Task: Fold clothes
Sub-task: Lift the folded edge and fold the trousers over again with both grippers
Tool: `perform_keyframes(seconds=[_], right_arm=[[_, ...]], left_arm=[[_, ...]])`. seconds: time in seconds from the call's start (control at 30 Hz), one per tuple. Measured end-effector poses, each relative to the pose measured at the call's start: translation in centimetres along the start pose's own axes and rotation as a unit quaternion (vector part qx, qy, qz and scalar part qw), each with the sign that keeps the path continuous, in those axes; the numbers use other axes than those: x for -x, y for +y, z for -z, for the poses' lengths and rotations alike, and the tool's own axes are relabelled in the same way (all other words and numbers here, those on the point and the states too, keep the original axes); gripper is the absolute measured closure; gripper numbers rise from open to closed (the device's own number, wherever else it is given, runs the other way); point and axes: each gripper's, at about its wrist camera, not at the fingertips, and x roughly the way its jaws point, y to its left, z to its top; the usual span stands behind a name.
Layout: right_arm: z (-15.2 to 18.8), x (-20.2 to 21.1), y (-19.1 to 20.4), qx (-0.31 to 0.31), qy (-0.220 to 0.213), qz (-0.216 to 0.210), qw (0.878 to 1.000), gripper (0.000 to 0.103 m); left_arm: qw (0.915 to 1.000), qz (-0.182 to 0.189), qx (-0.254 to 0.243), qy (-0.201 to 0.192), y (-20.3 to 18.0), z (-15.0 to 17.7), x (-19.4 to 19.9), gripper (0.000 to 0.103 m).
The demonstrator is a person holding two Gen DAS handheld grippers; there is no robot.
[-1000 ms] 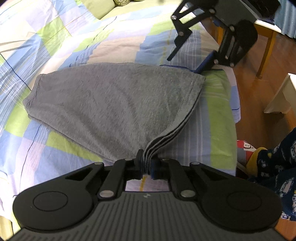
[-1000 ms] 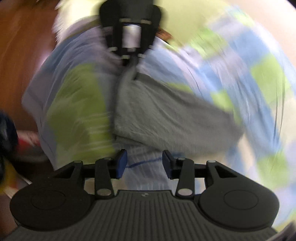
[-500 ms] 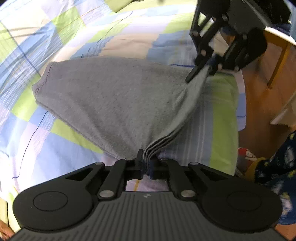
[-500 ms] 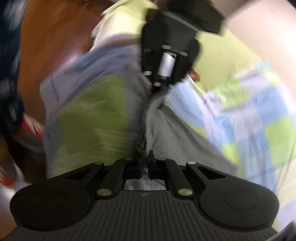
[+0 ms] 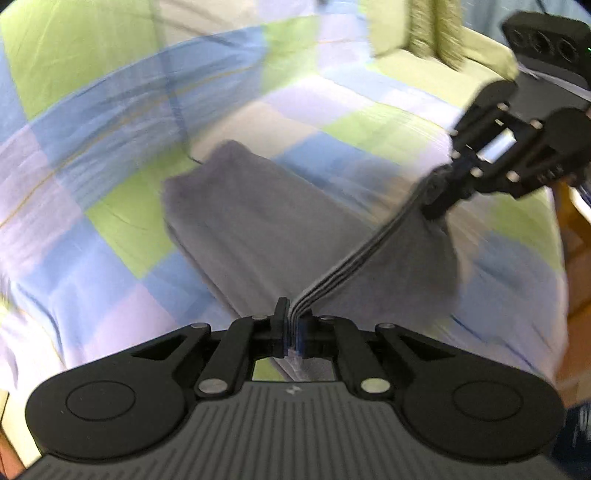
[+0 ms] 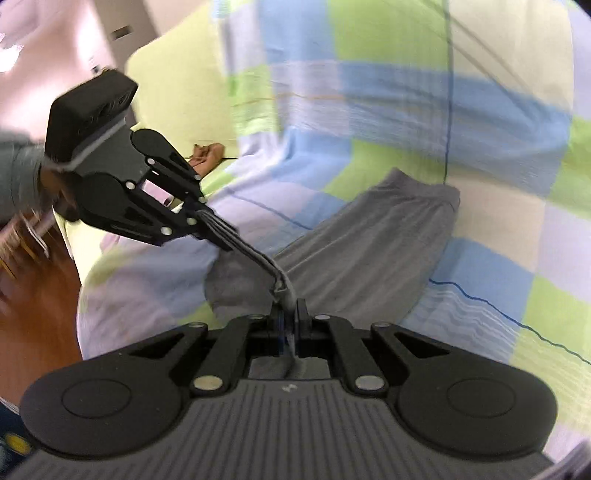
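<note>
The grey garment (image 5: 266,221) lies on the bed (image 5: 122,206), on a sheet checked in blue, green and lilac, and it is already folded several times over: the edge stretched between the two claws shows a stack of layers, and the part on the sheet reads as a long, narrow band rather than a spread-out piece. So the early folds look done.

The left claw (image 5: 293,332) is closed on one corner of that stacked edge, the layers fanning out just above its tips. The right claw (image 6: 290,325) is closed on the other corner, with a pinch of grey cloth rising from between its tips. In each wrist view the other claw shows at the far end of the taut edge, lifted clear of the bed, while the far end of the garment rests on the sheet near a pale green pillow (image 5: 424,33).

My reading is that one more fold is under way: the held end is raised and would be carried over the resting end to halve the length. What remains is laying that end down squarely, letting go with both claws, and perhaps smoothing. Whether any other clothes wait to be folded cannot be told; none shows here, and both views are blurred at the edges
</note>
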Motion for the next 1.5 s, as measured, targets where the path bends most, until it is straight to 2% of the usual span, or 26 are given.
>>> perform_keyframes(seconds=[0.1,0.2,0.4,0.57,0.7,0.8,0.87,0.97,1.03,1.17,1.23,1.27,1.37,1.5], right_arm=[[-2.7,-3.0,-4.4,-0.052,0.025,-0.011,0.998,0.1],[-5.0,-5.5,-7.5,-0.076,0.033,-0.018,0.996,0.1],[-8.3,-8.8,-13.2,-0.093,0.057,-0.014,0.994,0.1],[-9.3,-9.9,-16.4,-0.107,0.063,0.006,0.992,0.1],[-9.6,-10.4,-18.0,-0.126,0.052,-0.02,0.991,0.099],[-9.5,-10.6,-17.7,-0.124,0.048,-0.036,0.99,0.092],[-9.0,-11.1,-16.8,-0.104,0.055,-0.018,0.993,0.078],[-8.6,-11.3,-16.3,-0.094,0.051,-0.003,0.994,0.078],[-8.7,-11.3,-16.1,-0.096,0.028,0.003,0.995,0.078],[-8.9,-11.6,-15.6,-0.084,0.03,-0.002,0.996,0.078],[-8.8,-11.2,-14.6,-0.059,0.03,0.0,0.998,0.086],[-8.7,-11.0,-14.2,-0.047,0.026,0.003,0.999,0.099],[-8.5,-10.2,-13.0,-0.02,0.016,0.005,1.0,0.1],[-9.2,-8.3,-12.8,-0.024,-0.018,0.012,0.999,0.101]], left_arm=[[0.9994,0.01,0.032,0.012,3.7,-2.3,-2.4,0.102],[0.9982,0.018,0.052,0.026,6.9,-4.2,-5.0,0.102],[0.9975,0.017,0.055,0.04,9.3,-6.7,-8.5,0.102],[0.9974,0.011,0.051,0.051,11.1,-8.6,-10.8,0.102],[0.9972,0.013,0.041,0.061,11.2,-8.9,-11.8,0.102],[0.9971,0.013,0.032,0.069,11.0,-8.6,-12.0,0.102],[0.9967,0.016,0.035,0.071,11.1,-8.4,-12.3,0.102],[0.9964,0.019,0.039,0.073,11.3,-8.2,-12.6,0.102],[0.9963,0.021,0.04,0.074,11.3,-8.1,-12.7,0.102],[0.9962,0.021,0.041,0.074,11.3,-7.9,-12.8,0.102],[0.9963,0.021,0.042,0.072,11.3,-7.8,-12.7,0.102],[0.9964,0.02,0.043,0.071,11.3,-7.7,-12.7,0.102],[0.9967,0.017,0.042,0.067,11.1,-7.7,-12.3,0.102],[0.998,0.012,0.031,0.054,10.9,-8.3,-10.6,0.102]])
